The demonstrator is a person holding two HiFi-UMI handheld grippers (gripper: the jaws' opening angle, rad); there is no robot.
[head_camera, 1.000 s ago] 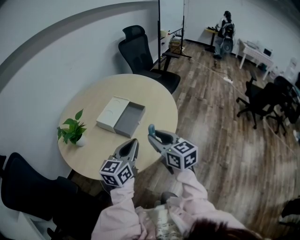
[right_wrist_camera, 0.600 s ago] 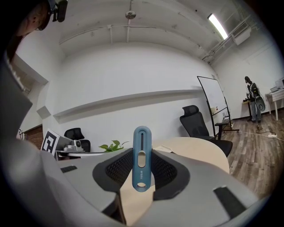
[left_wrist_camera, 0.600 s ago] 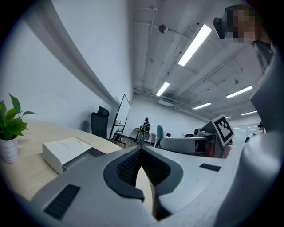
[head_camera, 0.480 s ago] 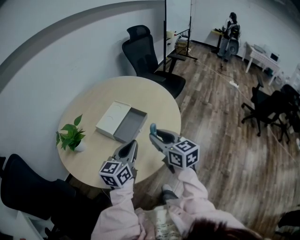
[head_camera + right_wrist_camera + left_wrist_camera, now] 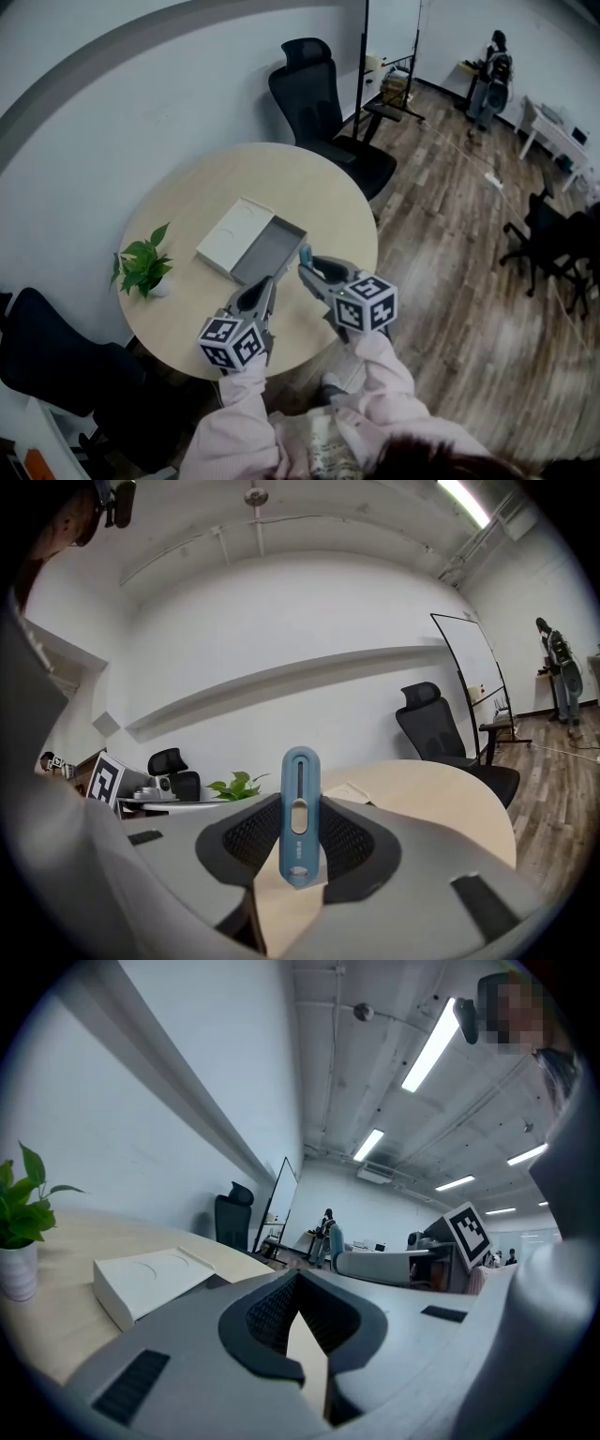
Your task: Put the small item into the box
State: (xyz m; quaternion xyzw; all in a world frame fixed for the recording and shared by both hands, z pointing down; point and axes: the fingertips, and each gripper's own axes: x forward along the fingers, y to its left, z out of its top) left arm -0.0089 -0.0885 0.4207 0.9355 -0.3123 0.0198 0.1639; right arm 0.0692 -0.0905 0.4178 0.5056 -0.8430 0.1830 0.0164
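An open box lies in the middle of the round wooden table (image 5: pixel 197 187): a grey tray (image 5: pixel 269 251) with its white lid (image 5: pixel 234 232) beside it on the left. My right gripper (image 5: pixel 305 259) hovers just right of the tray's near corner, shut on a small blue slider-type cutter (image 5: pixel 298 817) that stands upright between the pads. My left gripper (image 5: pixel 262 289) hangs just in front of the tray, shut with nothing in it (image 5: pixel 298 1283). The white lid (image 5: pixel 150 1279) shows ahead and to the left in the left gripper view.
A small potted plant (image 5: pixel 142 267) stands at the table's left edge. One black office chair (image 5: pixel 323 103) is behind the table, another (image 5: pixel 56 366) at the near left. A person (image 5: pixel 492 66) stands far back by desks. The table's near edge is under the grippers.
The head view has swung, and the table and box sit slightly nearer to both grippers. The right gripper still holds the blue cutter; the left stays shut.
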